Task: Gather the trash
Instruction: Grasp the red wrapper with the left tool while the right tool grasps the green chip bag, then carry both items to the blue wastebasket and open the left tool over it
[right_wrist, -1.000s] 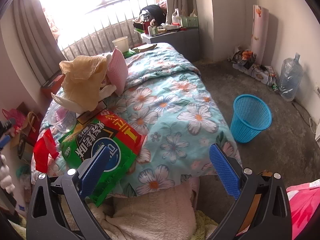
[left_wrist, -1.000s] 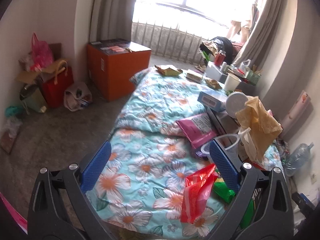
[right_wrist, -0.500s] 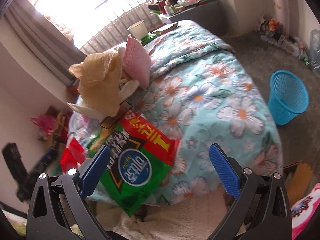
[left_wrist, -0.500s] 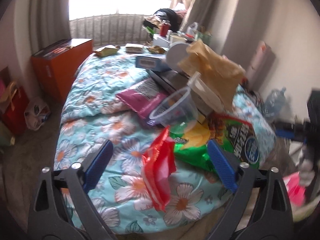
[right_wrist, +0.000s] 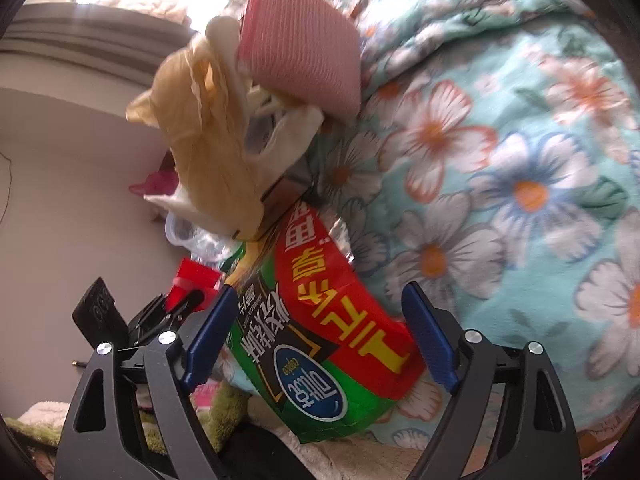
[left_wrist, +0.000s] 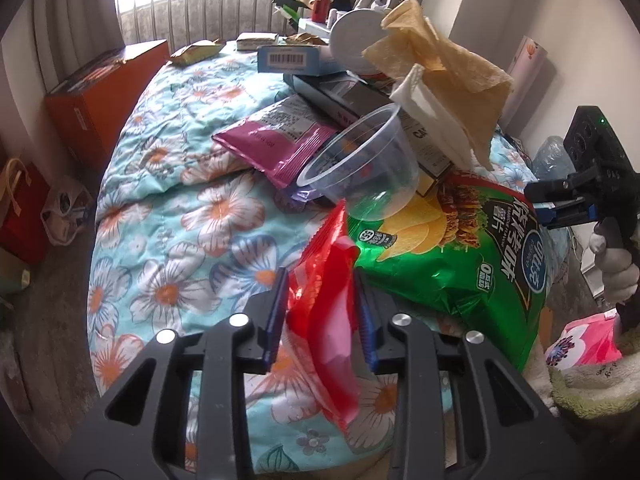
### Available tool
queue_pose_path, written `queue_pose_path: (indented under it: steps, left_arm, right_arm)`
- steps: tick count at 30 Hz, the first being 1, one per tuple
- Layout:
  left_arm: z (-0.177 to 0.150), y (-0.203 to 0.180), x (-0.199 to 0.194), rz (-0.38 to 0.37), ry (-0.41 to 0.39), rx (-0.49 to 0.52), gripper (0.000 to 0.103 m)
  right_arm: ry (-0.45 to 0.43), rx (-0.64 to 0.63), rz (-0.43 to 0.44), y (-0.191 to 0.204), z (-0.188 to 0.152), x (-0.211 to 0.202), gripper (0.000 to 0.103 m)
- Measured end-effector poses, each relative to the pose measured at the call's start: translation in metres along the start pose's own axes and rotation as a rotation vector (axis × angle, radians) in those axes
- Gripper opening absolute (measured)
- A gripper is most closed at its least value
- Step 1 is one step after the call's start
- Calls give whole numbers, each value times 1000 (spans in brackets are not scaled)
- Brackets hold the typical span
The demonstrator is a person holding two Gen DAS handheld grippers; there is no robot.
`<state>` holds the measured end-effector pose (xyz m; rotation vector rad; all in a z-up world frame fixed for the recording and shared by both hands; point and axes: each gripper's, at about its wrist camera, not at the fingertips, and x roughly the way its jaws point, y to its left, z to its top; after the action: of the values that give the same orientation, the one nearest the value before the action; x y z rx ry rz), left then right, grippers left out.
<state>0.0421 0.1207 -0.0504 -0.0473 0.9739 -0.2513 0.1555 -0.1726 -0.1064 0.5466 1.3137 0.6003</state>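
Note:
A crumpled red wrapper (left_wrist: 324,300) stands on the floral quilt (left_wrist: 180,216) near the bed's foot. My left gripper (left_wrist: 320,316) is closing around it, and both blue pads touch its sides. Beside it lies a big green chip bag (left_wrist: 460,248), with a clear plastic cup (left_wrist: 360,168) tipped on its upper edge. In the right wrist view my right gripper (right_wrist: 318,340) straddles the chip bag (right_wrist: 312,312). Its jaws are closing, and the pads stand just off the bag's edges. From the left wrist view the right gripper (left_wrist: 536,204) shows at the far right, held by a gloved hand (left_wrist: 612,272).
A purple snack bag (left_wrist: 280,140), a tan crumpled bag (left_wrist: 440,60), a barcoded blue box (left_wrist: 288,58) and dark flat boxes crowd the bed's right side. A pink ribbed pad (right_wrist: 304,48) leans behind the tan bag. An orange box (left_wrist: 100,96) stands on the floor at left.
The left gripper came down over the red wrapper and its jaws narrowed onto it. The right gripper dropped close over the green chip bag and narrowed slightly; the blue bin left its view.

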Motion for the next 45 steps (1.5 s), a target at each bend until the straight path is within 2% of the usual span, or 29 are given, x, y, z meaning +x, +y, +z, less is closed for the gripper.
queue_pose_path:
  steps: [5, 9, 11, 14, 19, 26, 29, 37, 41, 45]
  left_arm:
    - [-1, 2, 1, 5, -2, -2, 20]
    - [-3, -1, 2, -1, 2, -2, 18]
    - [-5, -4, 2, -4, 3, -1, 18]
    - [-8, -8, 2, -8, 3, 1, 17]
    - [-10, -12, 3, -7, 7, 8, 17]
    - [-9, -12, 4, -30, 21, 2, 16]
    - [-8, -14, 3, -45, 37, 19, 14]
    - [-12, -31, -16, -46, 38, 82, 9]
    - [-8, -43, -37, -86, 12, 90, 8]
    - [7, -68, -54, -173, -25, 121, 8]
  right_arm:
    - [78, -18, -20, 6, -4, 14, 60]
    - [121, -24, -1, 14, -20, 22, 46]
    - [134, -19, 15, 18, -31, 26, 36]
    - [126, -7, 36, 22, -45, 23, 31]
    - [85, 60, 75, 14, -70, -1, 31]
    - [0, 154, 143, -4, -96, -15, 30]
    - [-36, 157, 149, 1, -109, -18, 29]
    - [-184, 206, 163, -19, -148, -69, 28]
    - [-298, 219, 178, -20, -167, -99, 27]
    - [-410, 216, 178, -26, -178, -129, 27]
